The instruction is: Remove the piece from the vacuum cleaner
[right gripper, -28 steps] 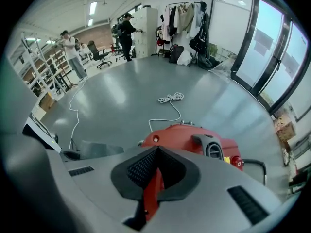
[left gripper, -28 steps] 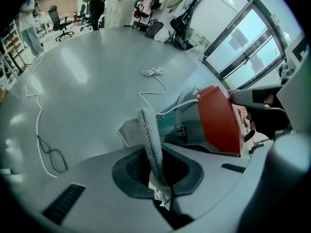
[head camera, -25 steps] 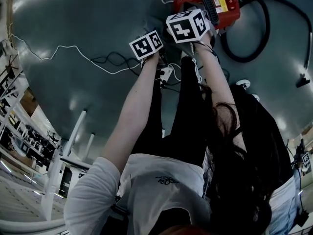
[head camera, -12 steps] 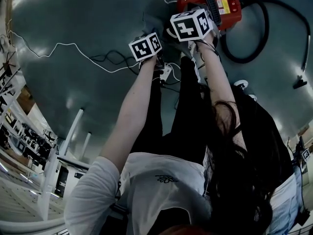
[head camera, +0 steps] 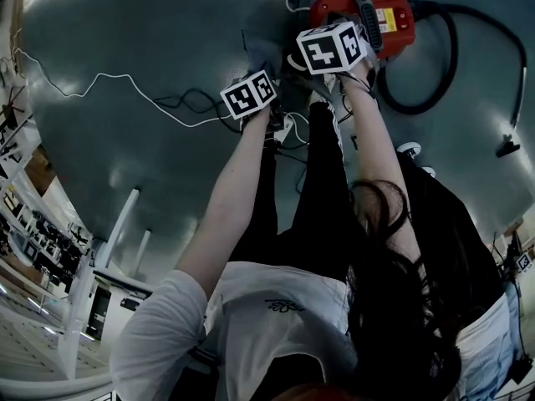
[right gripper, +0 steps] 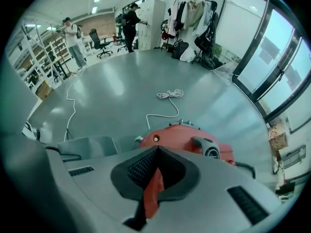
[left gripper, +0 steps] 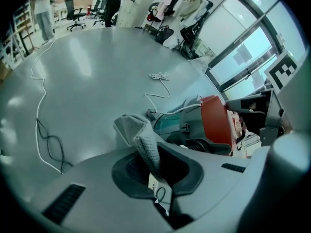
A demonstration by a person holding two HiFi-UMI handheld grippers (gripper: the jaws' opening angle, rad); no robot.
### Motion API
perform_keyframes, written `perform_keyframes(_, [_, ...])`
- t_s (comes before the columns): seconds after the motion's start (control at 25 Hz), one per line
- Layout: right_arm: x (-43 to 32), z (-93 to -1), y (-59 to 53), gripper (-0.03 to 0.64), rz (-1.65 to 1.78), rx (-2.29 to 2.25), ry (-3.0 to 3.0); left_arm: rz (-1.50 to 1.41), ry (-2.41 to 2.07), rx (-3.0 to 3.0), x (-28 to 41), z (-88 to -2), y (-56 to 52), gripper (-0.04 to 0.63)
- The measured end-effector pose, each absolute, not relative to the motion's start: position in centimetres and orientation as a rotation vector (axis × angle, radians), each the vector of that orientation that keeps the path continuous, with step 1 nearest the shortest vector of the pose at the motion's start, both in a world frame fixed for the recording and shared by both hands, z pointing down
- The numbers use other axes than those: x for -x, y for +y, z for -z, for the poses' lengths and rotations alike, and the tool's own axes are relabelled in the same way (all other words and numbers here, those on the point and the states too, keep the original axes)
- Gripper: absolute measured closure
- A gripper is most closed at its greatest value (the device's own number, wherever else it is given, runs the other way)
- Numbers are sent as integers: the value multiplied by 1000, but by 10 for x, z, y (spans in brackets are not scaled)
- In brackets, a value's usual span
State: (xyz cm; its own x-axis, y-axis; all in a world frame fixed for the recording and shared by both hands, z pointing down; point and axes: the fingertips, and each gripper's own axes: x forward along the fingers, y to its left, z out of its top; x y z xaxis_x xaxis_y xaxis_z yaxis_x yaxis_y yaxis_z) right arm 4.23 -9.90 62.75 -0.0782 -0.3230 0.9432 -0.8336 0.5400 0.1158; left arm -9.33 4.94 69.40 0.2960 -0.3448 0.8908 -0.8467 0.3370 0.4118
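Drew the left gripper [left gripper: 151, 165] a little back from the vacuum cleaner [left gripper: 214, 123] over the last second. Kept its jaws pinched nearly together on the grey mesh piece [left gripper: 138, 132], free end poking past the tips, just beside the vacuum cleaner's grey-green end; could not tell whether touching. Clamped the right gripper [right gripper: 154, 171] on a red part [right gripper: 154, 188] at the housing. Left the vacuum cleaner lying on the grey floor [left gripper: 97, 72], white cable [left gripper: 158, 89] beyond.
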Motion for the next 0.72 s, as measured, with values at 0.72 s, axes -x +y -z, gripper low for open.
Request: perform_keyframes(0.72, [-43, -629, -104, 618, -536, -1018, -1655, -830, -1341, -1392, 218, -711, 43, 581])
